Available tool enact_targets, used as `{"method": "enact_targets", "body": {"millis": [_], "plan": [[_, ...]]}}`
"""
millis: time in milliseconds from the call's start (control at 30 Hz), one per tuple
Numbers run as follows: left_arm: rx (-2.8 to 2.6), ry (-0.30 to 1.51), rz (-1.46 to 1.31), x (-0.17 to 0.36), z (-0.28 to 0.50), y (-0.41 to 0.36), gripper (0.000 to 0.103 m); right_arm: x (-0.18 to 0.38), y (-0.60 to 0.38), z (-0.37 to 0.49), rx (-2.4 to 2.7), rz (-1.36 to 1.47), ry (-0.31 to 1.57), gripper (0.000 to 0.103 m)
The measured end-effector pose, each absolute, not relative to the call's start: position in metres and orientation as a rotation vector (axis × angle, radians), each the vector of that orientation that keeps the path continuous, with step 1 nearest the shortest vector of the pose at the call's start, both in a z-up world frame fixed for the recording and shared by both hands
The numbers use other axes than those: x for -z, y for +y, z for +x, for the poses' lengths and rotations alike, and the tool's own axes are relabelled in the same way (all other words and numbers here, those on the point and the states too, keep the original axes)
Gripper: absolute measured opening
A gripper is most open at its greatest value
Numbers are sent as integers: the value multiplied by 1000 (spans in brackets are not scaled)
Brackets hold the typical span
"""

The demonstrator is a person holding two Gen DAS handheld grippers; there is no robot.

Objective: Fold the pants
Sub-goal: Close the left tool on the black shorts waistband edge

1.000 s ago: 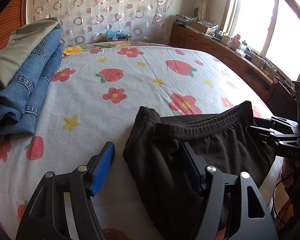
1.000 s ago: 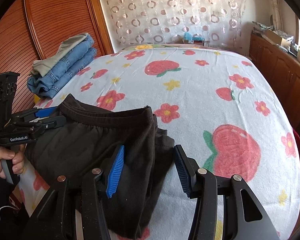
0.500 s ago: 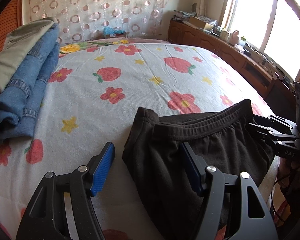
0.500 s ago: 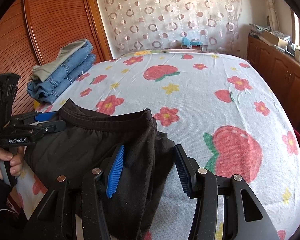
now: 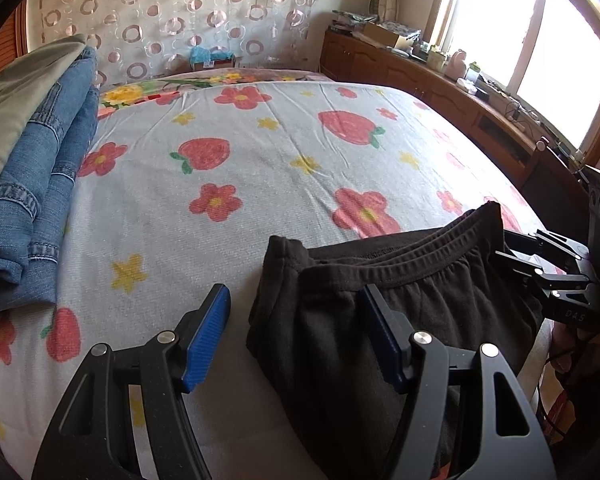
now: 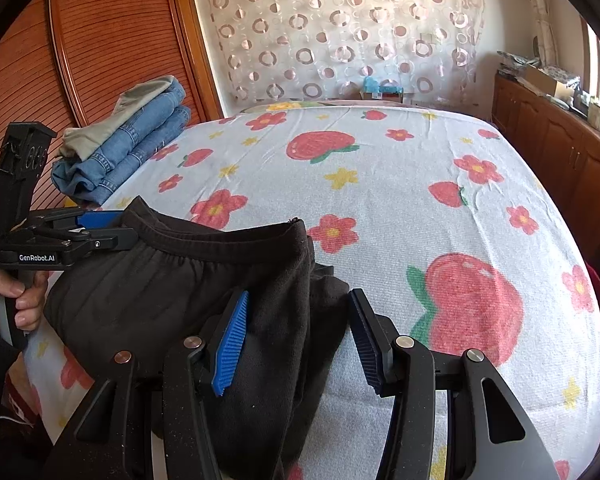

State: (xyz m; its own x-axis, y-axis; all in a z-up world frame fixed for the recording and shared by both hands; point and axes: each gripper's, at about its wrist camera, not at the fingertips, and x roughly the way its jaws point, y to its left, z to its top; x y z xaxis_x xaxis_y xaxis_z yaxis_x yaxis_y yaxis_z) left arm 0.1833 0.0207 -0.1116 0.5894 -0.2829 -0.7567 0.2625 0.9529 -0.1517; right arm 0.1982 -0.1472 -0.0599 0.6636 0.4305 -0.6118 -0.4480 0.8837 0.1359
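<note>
Black pants (image 5: 400, 304) lie bunched at the near edge of the bed, elastic waistband facing away from me. My left gripper (image 5: 293, 294) straddles the waistband's left corner. Its jaws are closing; one blue pad (image 5: 206, 340) hangs over the bedspread and the other rests over the cloth, not pinching it. From the right wrist view the same pants (image 6: 172, 296) sit left of centre. My right gripper (image 6: 299, 298) stands open astride their folded right edge. Each gripper shows in the other's view: the right gripper (image 5: 502, 244) and the left gripper (image 6: 130, 226), which a hand (image 6: 16, 300) holds.
Folded blue jeans (image 5: 32, 200) under an olive garment are stacked at the bed's left side by a wooden wardrobe (image 6: 112, 48). The strawberry-and-flower bedspread (image 5: 260, 152) stretches away ahead. Low wooden cabinets (image 5: 440, 84) run under the window on the right.
The left gripper's pads have drawn slightly closer together around the pants' corner. The right gripper and the pants have stayed put.
</note>
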Motion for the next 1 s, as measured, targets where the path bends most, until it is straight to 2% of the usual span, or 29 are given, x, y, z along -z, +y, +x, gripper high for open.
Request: {"method": "enact_targets", "body": {"millis": [67,300,400,633,700,1000], "plan": [[346,877,-33,112,181,20,47,60,-148,199,-498,-28,684,52],[350,860,-51,110,178,18,29,60,-146,199,-495,-39,683,52],[344,846,-56,108,175,18,24,60,-145,199,-493,-47,684,52],[320,812,-48,104,171,17,24,59,-139,198,-469,-90,682,47],[319,810,-47,104,171,17,24,59,-140,198,-471,-87,681,41],[311,843,-44,110,176,16,25,59,-140,196,-491,-88,680,26]]}}
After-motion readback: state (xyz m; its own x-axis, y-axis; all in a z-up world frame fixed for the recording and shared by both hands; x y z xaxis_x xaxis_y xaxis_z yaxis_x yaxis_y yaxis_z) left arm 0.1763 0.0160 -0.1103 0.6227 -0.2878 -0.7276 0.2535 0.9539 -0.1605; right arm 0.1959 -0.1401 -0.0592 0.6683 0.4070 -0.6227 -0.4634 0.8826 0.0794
